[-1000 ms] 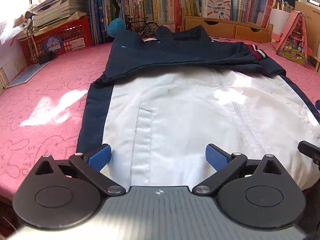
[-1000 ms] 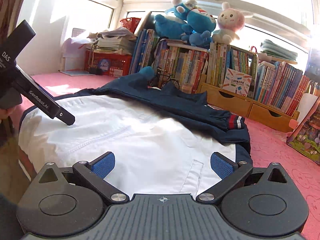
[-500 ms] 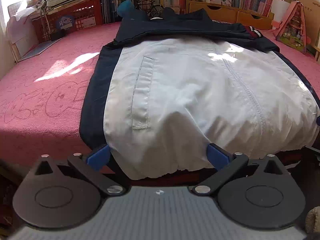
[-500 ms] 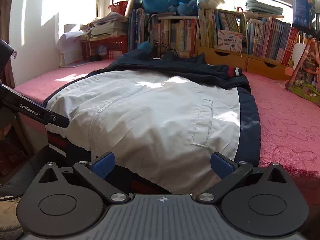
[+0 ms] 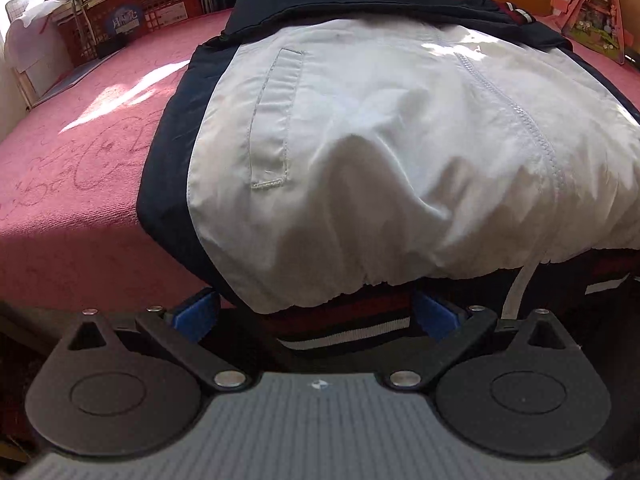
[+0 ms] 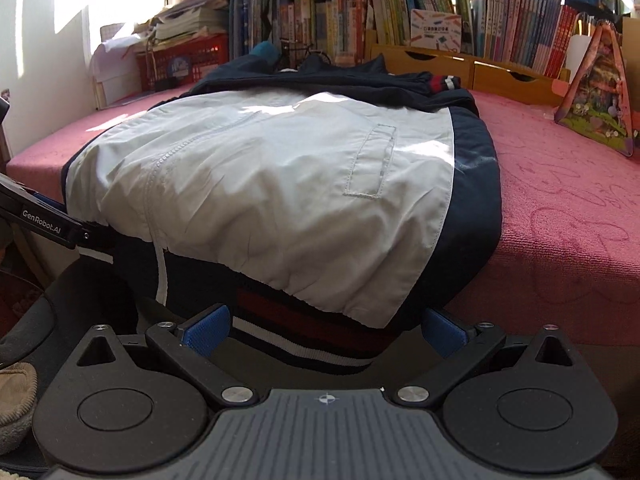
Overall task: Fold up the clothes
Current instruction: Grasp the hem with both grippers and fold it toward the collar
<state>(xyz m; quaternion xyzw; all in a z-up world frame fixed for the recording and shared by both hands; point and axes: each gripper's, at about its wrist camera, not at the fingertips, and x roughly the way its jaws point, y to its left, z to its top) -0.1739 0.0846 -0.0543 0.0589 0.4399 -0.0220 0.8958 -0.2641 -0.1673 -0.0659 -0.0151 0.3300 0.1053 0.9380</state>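
A white and navy jacket [image 5: 400, 140] lies flat on the pink table cover [image 5: 80, 168], its striped red, white and navy hem [image 5: 344, 324] hanging over the near edge. My left gripper [image 5: 316, 316] is open, its blue pads either side of the hem at the jacket's left part. My right gripper [image 6: 324, 330] is open too, its pads either side of the hem [image 6: 304, 332] at the right part of the jacket [image 6: 280, 168]. The left gripper's black finger shows at the left of the right wrist view [image 6: 44, 220], against the hem.
Books [image 6: 500, 28] and wooden drawers [image 6: 472, 68] line the back. A red basket [image 5: 132, 16] with papers stands back left, a pink triangular toy house [image 6: 600, 92] back right. A slipper [image 6: 16, 404] lies on the floor at left.
Both grippers have dropped from above the jacket to below the table's near edge and now sit level with the hanging hem. Both stay open.
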